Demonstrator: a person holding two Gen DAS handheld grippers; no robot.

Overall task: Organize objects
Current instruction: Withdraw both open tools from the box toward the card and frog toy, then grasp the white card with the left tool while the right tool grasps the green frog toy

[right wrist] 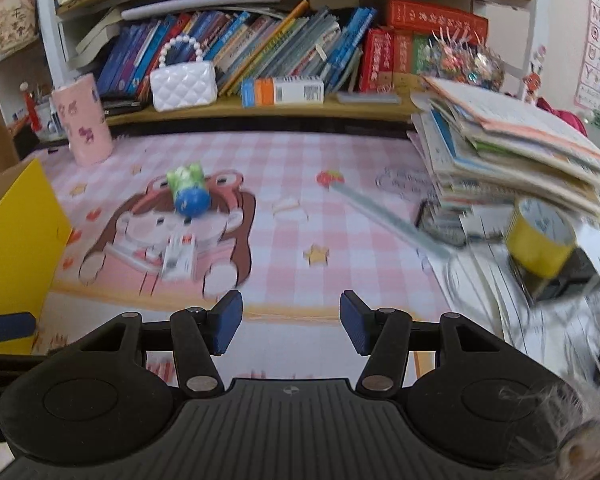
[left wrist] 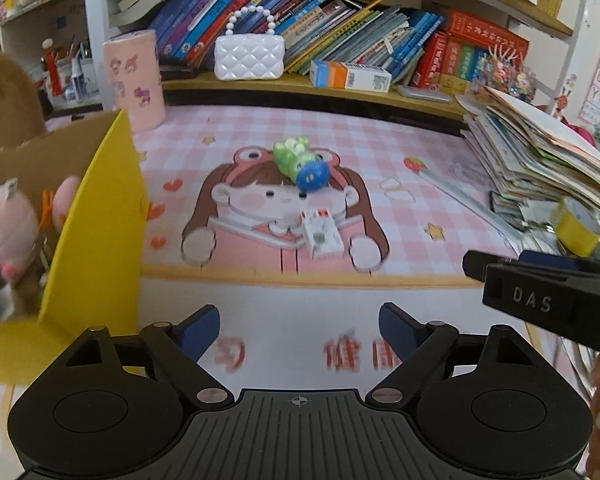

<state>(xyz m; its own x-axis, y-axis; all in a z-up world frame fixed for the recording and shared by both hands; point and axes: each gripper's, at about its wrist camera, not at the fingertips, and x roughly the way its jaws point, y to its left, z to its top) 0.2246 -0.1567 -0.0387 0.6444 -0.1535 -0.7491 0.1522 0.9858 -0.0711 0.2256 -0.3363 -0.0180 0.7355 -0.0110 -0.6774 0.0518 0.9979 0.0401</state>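
Left gripper [left wrist: 299, 330] hung above near desk edge, jaws spread wide, nothing between. Right gripper [right wrist: 291, 326] likewise gaped, empty. Green-and-blue toy [left wrist: 300, 164] lay mid-mat on pink checked desk mat [left wrist: 420, 200]; small white toy [left wrist: 320, 234] just nearer, apart from it. Yellow box [left wrist: 96, 216] stood at left, pink plush [left wrist: 8, 232] inside.

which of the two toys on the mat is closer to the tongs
The white toy, lying near the mat's front edge. The green and blue toy lies farther back, toward the shelf. Both the left tongs and right tongs hang open, touching neither.
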